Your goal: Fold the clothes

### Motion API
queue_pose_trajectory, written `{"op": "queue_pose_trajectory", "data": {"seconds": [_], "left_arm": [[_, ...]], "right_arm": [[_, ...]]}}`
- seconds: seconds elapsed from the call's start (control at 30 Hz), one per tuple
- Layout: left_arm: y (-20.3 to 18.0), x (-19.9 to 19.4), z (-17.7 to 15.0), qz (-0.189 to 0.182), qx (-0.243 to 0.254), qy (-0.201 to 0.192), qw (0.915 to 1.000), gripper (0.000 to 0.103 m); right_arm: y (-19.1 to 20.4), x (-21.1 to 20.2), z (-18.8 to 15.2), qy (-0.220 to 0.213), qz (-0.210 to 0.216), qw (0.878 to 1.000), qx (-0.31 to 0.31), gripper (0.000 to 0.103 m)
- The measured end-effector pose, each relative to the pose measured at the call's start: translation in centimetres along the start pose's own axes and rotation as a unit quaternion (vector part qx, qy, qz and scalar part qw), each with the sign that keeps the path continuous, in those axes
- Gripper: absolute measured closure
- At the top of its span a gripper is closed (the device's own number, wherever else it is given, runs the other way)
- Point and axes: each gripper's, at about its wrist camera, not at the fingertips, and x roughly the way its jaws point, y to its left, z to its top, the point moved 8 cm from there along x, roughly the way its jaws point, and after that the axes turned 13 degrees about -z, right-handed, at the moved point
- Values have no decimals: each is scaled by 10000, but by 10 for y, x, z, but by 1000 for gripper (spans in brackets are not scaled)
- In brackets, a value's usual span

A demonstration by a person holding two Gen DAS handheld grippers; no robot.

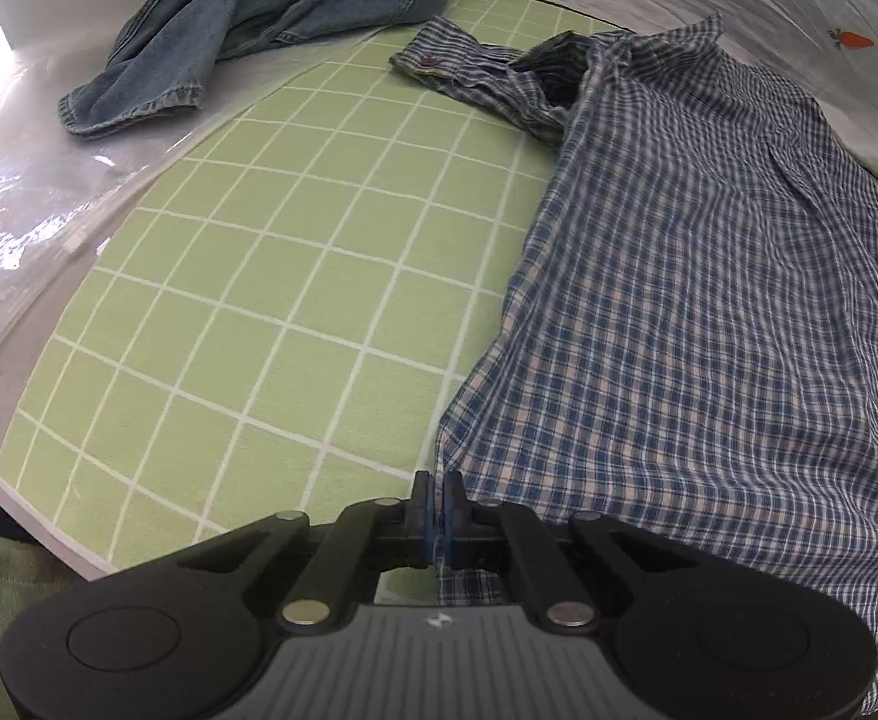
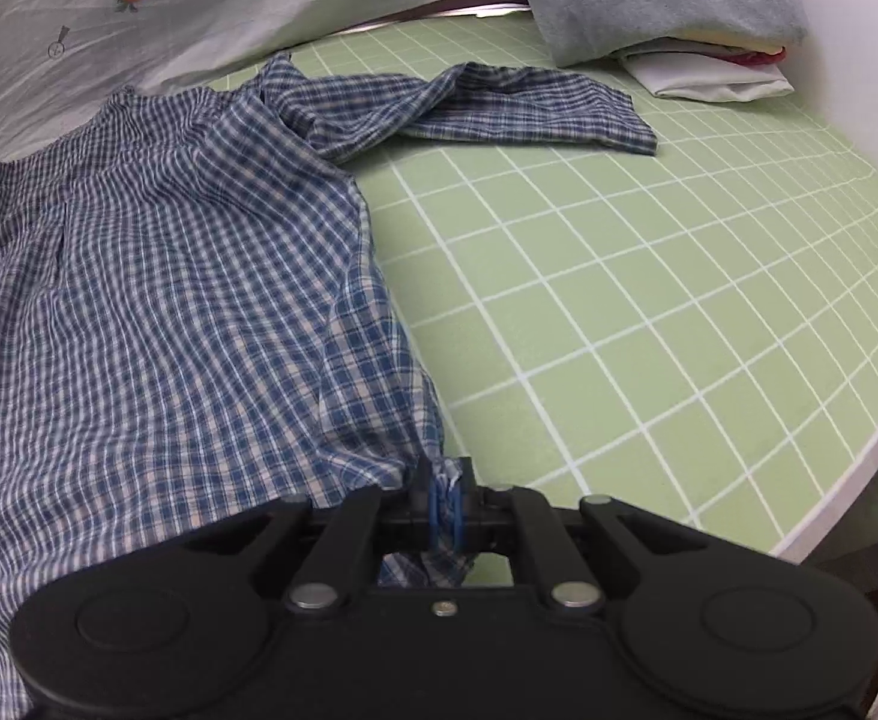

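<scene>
A blue-and-white checked shirt [image 1: 709,276] lies spread on the green grid mat [image 1: 294,276]. One sleeve [image 1: 475,72] stretches toward the far left in the left wrist view. My left gripper [image 1: 439,489] is shut on the shirt's near left hem corner, with thin fabric pinched between its pads. In the right wrist view the same checked shirt [image 2: 156,300] fills the left half, and its other sleeve [image 2: 499,105] lies across the mat [image 2: 649,312]. My right gripper [image 2: 445,480] is shut on the bunched near right hem corner.
A crumpled denim garment [image 1: 246,30] lies at the mat's far left edge, partly on shiny plastic sheeting [image 1: 30,180]. A stack of folded clothes [image 2: 679,18] sits at the far right. A white sheet with carrot prints [image 2: 138,18] borders the far side.
</scene>
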Motion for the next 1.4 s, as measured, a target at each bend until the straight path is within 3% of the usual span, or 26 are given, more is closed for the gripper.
{"op": "queue_pose_trajectory", "data": {"seconds": [0.07, 0.13, 0.2, 0.4, 0.47, 0.6, 0.67, 0.77, 0.87, 1.0, 1.1, 1.23, 1.4], "left_arm": [[0, -1, 4, 74, 65, -15, 10000, 86], [-3, -3, 9, 157, 115, -50, 9998, 66], [-8, -9, 22, 205, 109, -224, 9995, 40], [-51, -27, 72, 247, 222, -1061, 9938, 19], [-70, -26, 78, 292, 275, -1234, 9915, 14], [-116, -10, 66, 497, 166, -1061, 9930, 12], [-140, 6, 53, 341, 100, -854, 9957, 11], [-176, 35, 34, 47, 103, -426, 9990, 11], [-201, 57, 28, 126, 137, -204, 9996, 11], [-223, 84, 32, 167, 122, 70, 9998, 11], [-235, 103, 39, 257, 161, 205, 9993, 11], [-247, 122, 48, 362, 260, 340, 9984, 10], [-251, 131, 53, 351, 231, 376, 9984, 0]], "right_arm": [[5, 0, -2, 6, -83, 9997, -216, 96], [4, -4, 2, -60, -153, 9993, -322, 91], [2, -8, 8, -150, -212, 9990, -373, 72], [-26, -19, 46, -629, -126, 9978, -140, 54], [-37, -10, 59, -658, -6, 9978, 11, 53], [-58, 16, 89, -555, 221, 9976, 352, 54], [-69, 23, 107, -600, 503, 9946, 685, 53], [-83, 40, 133, -621, 591, 9911, 1018, 53], [-97, 57, 158, -657, 657, 9878, 1248, 51], [-106, 81, 189, -746, 490, 9874, 1303, 31], [-105, 101, 214, -720, 391, 9881, 1300, 24], [-98, 130, 250, -588, 443, 9850, 1563, 24], [-75, 156, 281, -331, 465, 9847, 1647, 24]]}}
